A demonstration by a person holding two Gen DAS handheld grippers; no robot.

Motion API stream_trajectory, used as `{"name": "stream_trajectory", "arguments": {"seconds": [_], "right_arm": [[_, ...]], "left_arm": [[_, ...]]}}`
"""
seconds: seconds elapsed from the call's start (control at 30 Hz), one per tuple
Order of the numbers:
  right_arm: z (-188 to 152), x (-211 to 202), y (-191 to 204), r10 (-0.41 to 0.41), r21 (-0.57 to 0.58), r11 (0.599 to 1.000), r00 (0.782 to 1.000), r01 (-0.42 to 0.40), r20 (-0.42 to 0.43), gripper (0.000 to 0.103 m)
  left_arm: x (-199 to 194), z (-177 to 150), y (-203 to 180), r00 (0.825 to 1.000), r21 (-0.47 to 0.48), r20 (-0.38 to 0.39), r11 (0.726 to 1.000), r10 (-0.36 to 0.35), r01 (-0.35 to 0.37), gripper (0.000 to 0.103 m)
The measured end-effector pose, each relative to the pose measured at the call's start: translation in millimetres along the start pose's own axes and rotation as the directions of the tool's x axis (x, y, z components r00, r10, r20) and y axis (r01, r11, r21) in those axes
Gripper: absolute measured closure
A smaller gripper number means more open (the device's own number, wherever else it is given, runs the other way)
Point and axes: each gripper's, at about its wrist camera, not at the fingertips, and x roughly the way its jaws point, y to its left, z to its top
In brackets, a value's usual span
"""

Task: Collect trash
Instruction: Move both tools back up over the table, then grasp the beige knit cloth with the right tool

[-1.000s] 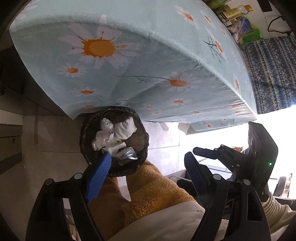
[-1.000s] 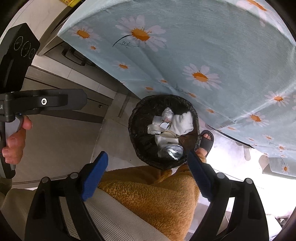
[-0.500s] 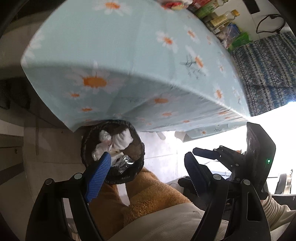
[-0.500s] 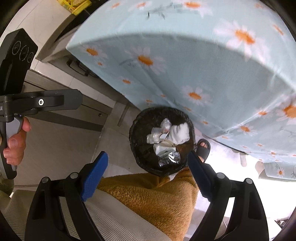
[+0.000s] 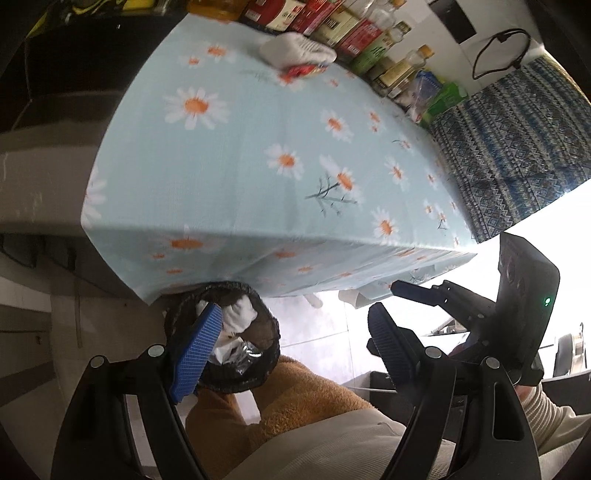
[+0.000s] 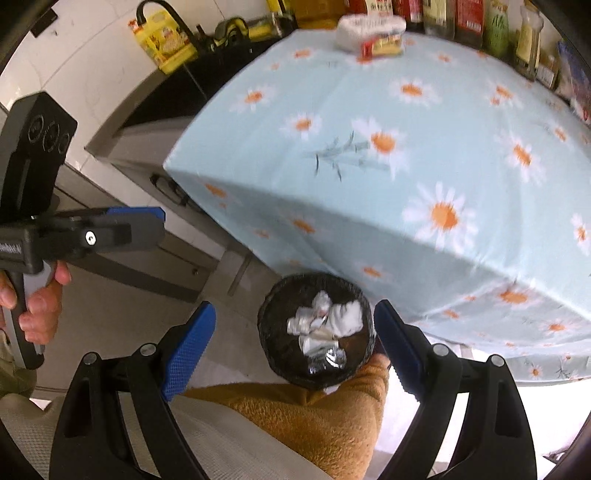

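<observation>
A black trash bin [image 6: 269, 332] [image 5: 267, 328] stands on the floor by the table's near edge, with crumpled white tissue [image 6: 345, 315] [image 5: 240, 317] and foil wrappers [image 6: 325, 356] inside. Far back on the daisy tablecloth [image 6: 406, 166] [image 5: 240, 177] lie a white tissue pack [image 6: 369, 26] [image 5: 295, 50] and a red wrapper [image 6: 382, 46] [image 5: 304, 70]. My left gripper [image 5: 291, 349] and right gripper [image 6: 295, 341] both hang open above the floor, nothing between their fingers. Each gripper shows in the other's view: left gripper [image 6: 135, 218], right gripper [image 5: 406, 290].
Bottles and jars [image 5: 351, 33] [image 6: 461, 18] line the table's far edge. A yellow oil jug [image 6: 164, 46] stands on a dark counter at left. A person's orange trousers [image 6: 314, 413] and cream sleeve [image 5: 554, 410] fill the foreground. A blue patterned cloth [image 5: 517, 147] lies at right.
Both grippers have risen and tipped up. The tabletop with its tissue pack, wrapper and bottles has come into view, and the bin has dropped lower in both views. Jaws are unchanged.
</observation>
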Motion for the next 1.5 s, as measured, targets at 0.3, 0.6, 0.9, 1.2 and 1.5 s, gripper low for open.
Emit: {"name": "stream_trajectory", "arguments": {"seconds": [0.3,0.6,0.9,1.2,1.5], "right_arm": [[34.7,-32.5,-8.0,-0.044,-0.015,0.999,0.992,0.046,0.119,0.016],[84.1,-51.2,-22.6,-0.064,-0.051,0.996,0.981,0.075,0.185,0.016],[131.4,-43.2,-46.2,-0.059,-0.09,0.993,0.981,0.076,0.184,0.016],[202.9,-30.3,-68.8,-0.031,-0.156,0.986,0.98,0.062,0.196,0.016],[268.6,-14.8,-94.1,0.033,-0.215,0.977,0.98,0.01,0.198,0.016]], "left_arm": [[-22.3,21.6,-11.7,0.997,0.035,0.081,0.999,0.015,-0.018,0.024],[-37.0,51.3,-25.0,0.988,0.047,0.151,0.998,0.021,-0.028,0.024],[-34.7,72.9,-30.1,0.983,-0.006,0.16,0.996,0.088,-0.088,0.024],[-27.4,89.3,-32.5,0.975,-0.092,0.179,0.989,0.131,-0.116,0.024],[-17.1,110.2,-38.8,0.954,-0.193,0.198,0.963,0.224,-0.186,0.024]]}}
